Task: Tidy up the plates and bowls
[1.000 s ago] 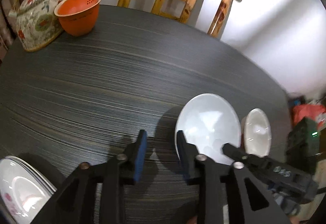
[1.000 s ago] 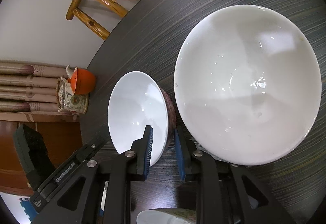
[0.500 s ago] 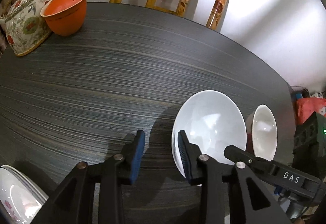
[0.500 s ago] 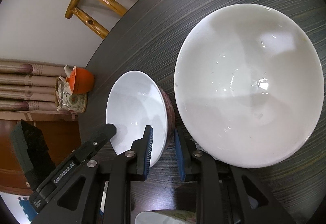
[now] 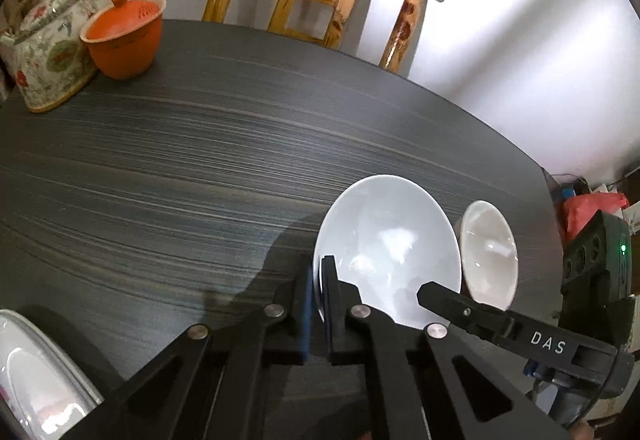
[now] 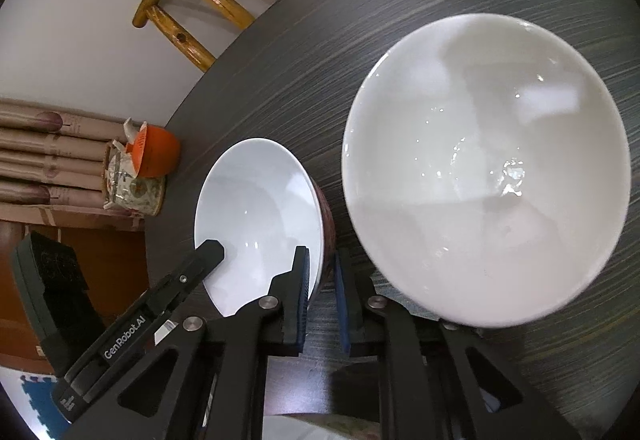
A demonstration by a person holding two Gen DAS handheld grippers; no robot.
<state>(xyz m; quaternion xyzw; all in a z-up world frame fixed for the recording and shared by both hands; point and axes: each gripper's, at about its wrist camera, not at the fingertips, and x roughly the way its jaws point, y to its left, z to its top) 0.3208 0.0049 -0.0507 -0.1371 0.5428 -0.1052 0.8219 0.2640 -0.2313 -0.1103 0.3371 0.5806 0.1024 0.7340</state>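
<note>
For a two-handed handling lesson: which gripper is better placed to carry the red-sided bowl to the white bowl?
Right, probably. Both grippers' jaws have just closed on the red-sided bowl; the right gripper holds the rim next to the white bowl, the left gripper the far rim.

Both tools are matte black plastic: the left gripper [image 5: 318,290] and the right gripper [image 6: 322,280] each have two angular fingers with triangular cut-outs, silver round screws at the pivots and dark blue pads on the inner faces. White lettering reads "DAS" at 4 o'clock in the left wrist view and "GenRobot.AI" at 8 o'clock in the right; a green light glows at 3 o'clock in the left view.
</note>
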